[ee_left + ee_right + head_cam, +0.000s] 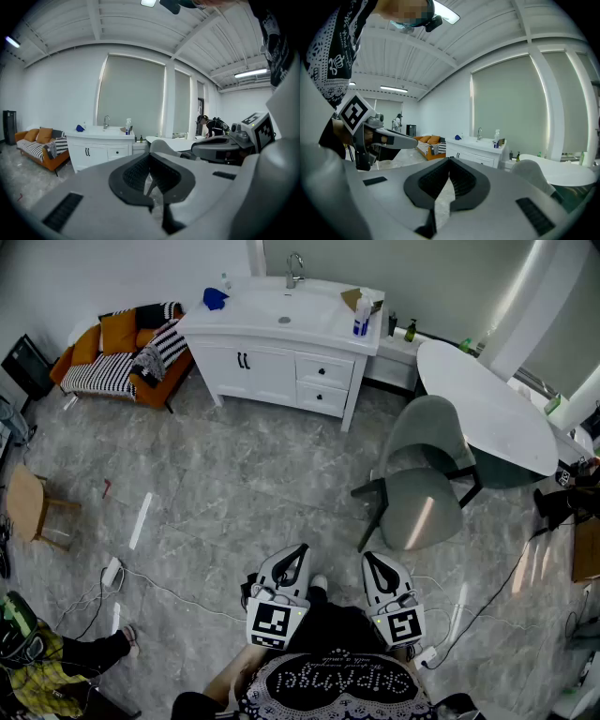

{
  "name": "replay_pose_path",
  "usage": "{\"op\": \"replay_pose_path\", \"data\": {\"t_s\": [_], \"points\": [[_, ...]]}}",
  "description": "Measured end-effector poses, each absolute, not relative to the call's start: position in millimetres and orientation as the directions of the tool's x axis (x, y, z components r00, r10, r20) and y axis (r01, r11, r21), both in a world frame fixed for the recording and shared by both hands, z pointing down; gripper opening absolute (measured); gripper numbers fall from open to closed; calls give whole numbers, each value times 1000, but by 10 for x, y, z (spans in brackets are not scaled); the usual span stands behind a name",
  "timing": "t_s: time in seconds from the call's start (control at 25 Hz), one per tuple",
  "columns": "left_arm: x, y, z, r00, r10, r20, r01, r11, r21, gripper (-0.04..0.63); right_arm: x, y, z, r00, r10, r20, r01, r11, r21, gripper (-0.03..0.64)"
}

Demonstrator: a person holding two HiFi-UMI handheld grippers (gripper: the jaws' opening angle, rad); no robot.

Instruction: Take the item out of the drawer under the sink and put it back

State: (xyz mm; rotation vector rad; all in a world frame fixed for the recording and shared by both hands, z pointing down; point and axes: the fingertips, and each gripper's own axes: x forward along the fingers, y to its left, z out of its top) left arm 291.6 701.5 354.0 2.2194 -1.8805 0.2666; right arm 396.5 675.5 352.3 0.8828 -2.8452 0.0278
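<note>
Low and close to the body in the head view: left hand-held gripper [300, 551] and right hand-held gripper [367, 559], side by side and just apart. Both aimed forward and tipped a little down over the grey marbled floor [244, 484].

Left hand-held gripper [151, 159] closed, jaws tip to tip in its own view. Nothing between them, only floor seen through the slit below the tips. Right hand-held gripper [450, 161] likewise closed and empty, pads meeting at the tips.

Well ahead of both, across open floor: white sink cabinet [272, 357] against the far wall, a little left of the left hand-held gripper's line. Two drawers [324, 370] stacked on the cabinet's right half, both shut, fronts flush. Double doors on its left half also shut. Item hidden behind the closed fronts, visible in no view. On the cabinet top: a tap [294, 266], a blue cloth [215, 298] and a white spray bottle [361, 315].

Ahead and just right of the right hand-held gripper, near: grey chair [424, 486], drawn up beside a round white desk [487, 404]. Far ahead and left of the left hand-held gripper: orange sofa [103, 362] with striped cushions. Well off to that same gripper's left, nearer: a wooden stool [28, 507].
</note>
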Motion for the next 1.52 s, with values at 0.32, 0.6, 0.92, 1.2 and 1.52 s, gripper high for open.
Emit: {"op": "replay_pose_path", "data": {"t_s": [0.32,0.6,0.92,1.2,1.52], "points": [[3173,7029,3416,195,-938,287,-980,-200,10,5,4173,6810,3610,-812,-548,200,-557,831,18,18],[3309,6951,3337,222,-929,295,-973,-232,3,5,4139,6789,3503,-823,-544,163,-550,835,10,18],[3310,6857,3415,245,-919,309,-966,-258,-3,5,4132,6730,3488,-818,-560,132,-572,816,-80,18],[2923,6712,3452,235,-919,315,-971,-233,46,5,3713,6578,3500,-831,-530,170,-547,834,-72,20],[2081,6382,3435,191,-930,316,-982,-183,55,5,2872,6213,3453,-841,-511,177,-527,847,-63,18]]}}
